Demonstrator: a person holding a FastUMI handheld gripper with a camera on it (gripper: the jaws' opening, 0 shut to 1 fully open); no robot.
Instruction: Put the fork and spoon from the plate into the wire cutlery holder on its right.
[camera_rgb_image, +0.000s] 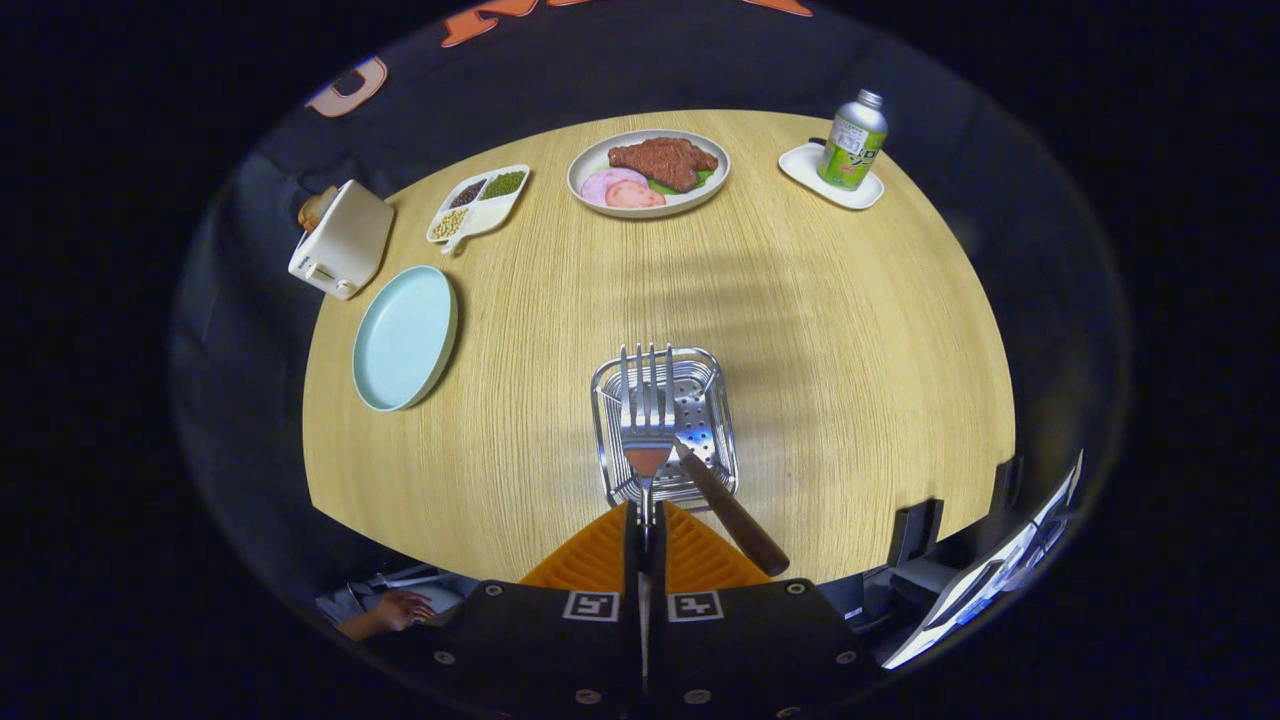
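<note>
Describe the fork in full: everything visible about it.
The fork is shiny metal with four tines pointing away from the gripper. Both fingers are shut on its narrow handle, holding it over the wire cutlery holder. Its neck reflects an orange tint. A wooden-handled utensil leans in the holder just beside it; whether the two touch cannot be told.

Your gripper (646, 520) gripped the fork (647, 410) over the wire cutlery holder (664, 425); the plate (404, 337) lay at its left.
</note>
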